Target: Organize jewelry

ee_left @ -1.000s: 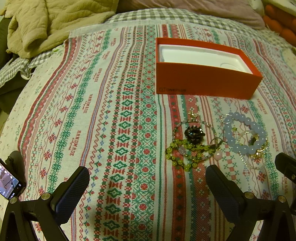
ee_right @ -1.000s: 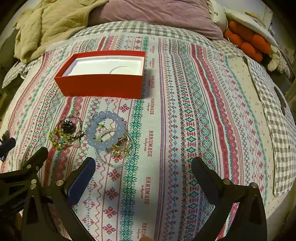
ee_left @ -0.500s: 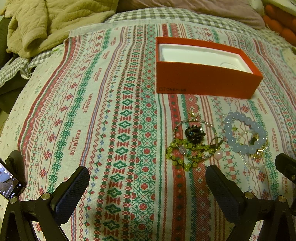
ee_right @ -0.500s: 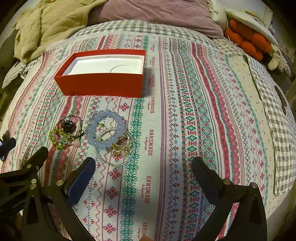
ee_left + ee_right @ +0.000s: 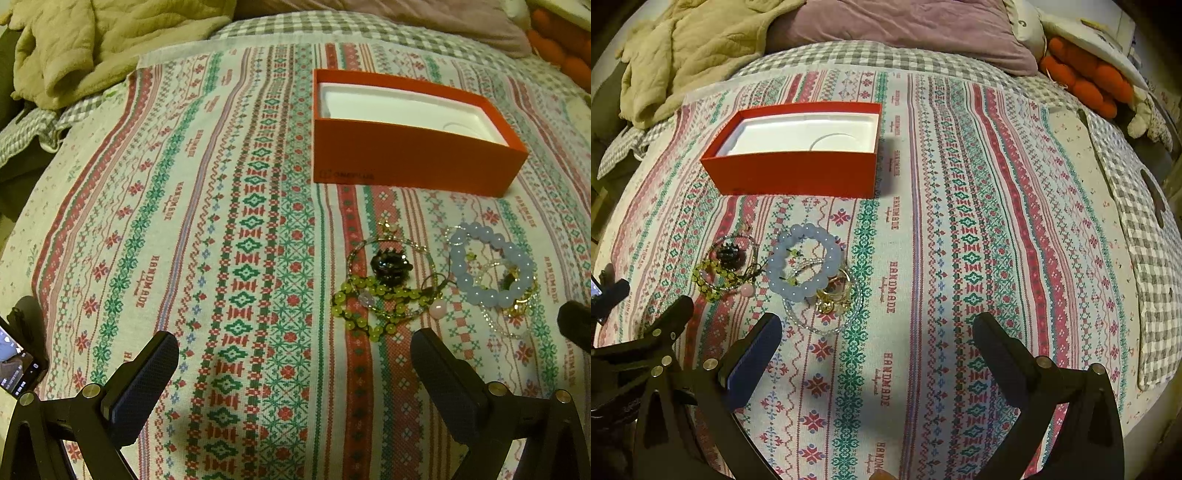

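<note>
An open orange box with a white liner stands on the patterned cloth; it also shows in the right wrist view. In front of it lie a pale blue bead bracelet, a green bead bracelet, a dark flower piece, gold rings and a clear bead strand. My left gripper is open and empty, just short of the green bracelet. My right gripper is open and empty, right of the jewelry.
A beige blanket and mauve pillow lie at the back. An orange plush sits at the back right. A phone screen shows at the left edge. The checked bedding drops off at the right.
</note>
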`<action>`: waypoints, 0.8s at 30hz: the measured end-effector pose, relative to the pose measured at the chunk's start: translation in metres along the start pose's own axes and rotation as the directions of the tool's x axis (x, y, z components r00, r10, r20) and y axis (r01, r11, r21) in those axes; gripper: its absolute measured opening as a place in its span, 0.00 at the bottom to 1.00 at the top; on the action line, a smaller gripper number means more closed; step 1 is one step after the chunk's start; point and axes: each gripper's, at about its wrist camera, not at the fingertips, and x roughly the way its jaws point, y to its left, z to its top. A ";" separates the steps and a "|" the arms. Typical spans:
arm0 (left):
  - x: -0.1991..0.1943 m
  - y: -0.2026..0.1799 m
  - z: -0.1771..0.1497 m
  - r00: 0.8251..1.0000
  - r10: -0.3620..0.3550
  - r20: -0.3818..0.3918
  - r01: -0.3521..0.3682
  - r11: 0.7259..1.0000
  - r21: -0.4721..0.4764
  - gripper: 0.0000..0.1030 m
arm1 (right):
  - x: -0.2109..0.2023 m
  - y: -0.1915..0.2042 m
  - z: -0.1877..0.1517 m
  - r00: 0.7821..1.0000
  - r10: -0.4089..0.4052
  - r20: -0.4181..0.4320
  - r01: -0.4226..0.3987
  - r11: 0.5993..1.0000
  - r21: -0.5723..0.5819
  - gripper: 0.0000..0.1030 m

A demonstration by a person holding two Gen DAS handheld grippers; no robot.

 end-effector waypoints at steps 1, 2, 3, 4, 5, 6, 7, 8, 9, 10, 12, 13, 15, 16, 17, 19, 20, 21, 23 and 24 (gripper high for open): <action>0.001 0.000 0.000 1.000 -0.006 -0.003 0.006 1.000 -0.003 1.00 | -0.001 -0.001 0.001 1.000 -0.001 0.003 0.001 1.000 0.001 1.00; 0.001 0.000 0.001 1.000 -0.011 -0.004 0.011 1.000 -0.005 1.00 | -0.002 -0.002 0.002 1.000 -0.002 0.007 0.002 1.000 0.003 1.00; 0.001 0.000 0.001 1.000 -0.015 -0.004 0.015 1.000 -0.007 1.00 | -0.003 -0.003 0.003 1.000 -0.003 0.010 0.003 1.000 0.004 1.00; 0.001 0.000 0.001 1.000 -0.019 -0.006 0.019 1.000 -0.007 1.00 | -0.004 -0.004 0.004 1.000 -0.004 0.013 0.004 1.000 0.003 1.00; 0.001 -0.001 0.002 1.000 -0.023 -0.006 0.023 1.000 -0.005 1.00 | -0.004 -0.005 0.005 1.000 -0.002 0.015 0.002 1.000 0.000 1.00; 0.001 -0.001 0.002 1.000 -0.025 -0.005 0.025 1.000 -0.003 1.00 | -0.005 -0.005 0.006 1.000 0.000 0.017 0.000 1.000 -0.004 1.00; 0.000 -0.001 0.003 0.999 -0.032 -0.001 0.032 0.999 0.004 1.00 | -0.006 -0.006 0.007 1.000 0.000 0.019 0.000 1.000 -0.011 1.00; -0.001 -0.002 0.003 0.999 -0.036 0.002 0.036 0.999 0.009 1.00 | -0.007 -0.006 0.007 1.000 0.006 0.020 -0.006 1.000 -0.022 1.00; -0.002 -0.002 0.004 0.999 -0.044 0.001 0.044 0.999 0.016 1.00 | -0.008 -0.005 0.008 1.000 0.016 0.019 -0.015 0.999 -0.036 1.00; -0.002 -0.002 0.005 0.999 -0.052 -0.005 0.052 0.998 0.020 1.00 | -0.008 -0.004 0.009 0.999 0.036 0.015 -0.035 0.998 -0.057 1.00; -0.002 -0.001 0.009 0.996 -0.081 -0.032 0.082 0.996 0.027 1.00 | -0.006 -0.002 0.010 0.996 0.090 -0.018 -0.091 0.992 -0.085 1.00; -0.002 0.001 0.011 0.995 -0.092 -0.042 0.093 0.995 0.028 1.00 | -0.006 -0.003 0.011 0.992 0.124 -0.032 -0.126 0.989 -0.083 1.00; -0.003 0.004 0.016 0.992 -0.114 -0.054 0.116 0.993 0.029 1.00 | -0.006 -0.005 0.013 0.985 0.167 -0.048 -0.170 0.983 -0.066 1.00; -0.004 0.005 0.020 0.990 -0.127 -0.067 0.129 0.991 0.034 1.00 | -0.006 -0.007 0.015 0.980 0.189 -0.054 -0.192 0.980 -0.056 1.00; -0.004 0.006 0.023 0.989 -0.127 -0.076 0.131 0.991 0.041 1.00 | -0.006 -0.010 0.018 0.977 0.207 -0.060 -0.210 0.977 -0.047 1.00; -0.005 0.007 0.029 0.989 -0.114 -0.091 0.120 0.991 0.065 1.00 | -0.005 -0.015 0.024 0.971 0.230 -0.070 -0.232 0.972 -0.025 1.00; -0.005 0.007 0.031 0.989 -0.117 -0.094 0.124 0.990 0.072 0.99 | -0.004 -0.018 0.027 0.966 0.245 -0.078 -0.247 0.969 -0.007 1.00; -0.005 0.008 0.035 0.986 -0.132 -0.106 0.141 0.987 0.080 0.98 | -0.003 -0.021 0.031 0.962 0.258 -0.084 -0.258 0.966 0.009 1.00; 0.000 0.011 0.043 0.977 -0.163 -0.135 0.174 0.982 0.074 0.93 | 0.001 -0.026 0.037 0.955 0.282 -0.097 -0.278 0.959 0.049 1.00; 0.004 0.012 0.047 0.970 -0.187 -0.154 0.199 0.978 0.066 0.91 | 0.003 -0.028 0.040 0.951 0.290 -0.105 -0.284 0.957 0.062 0.98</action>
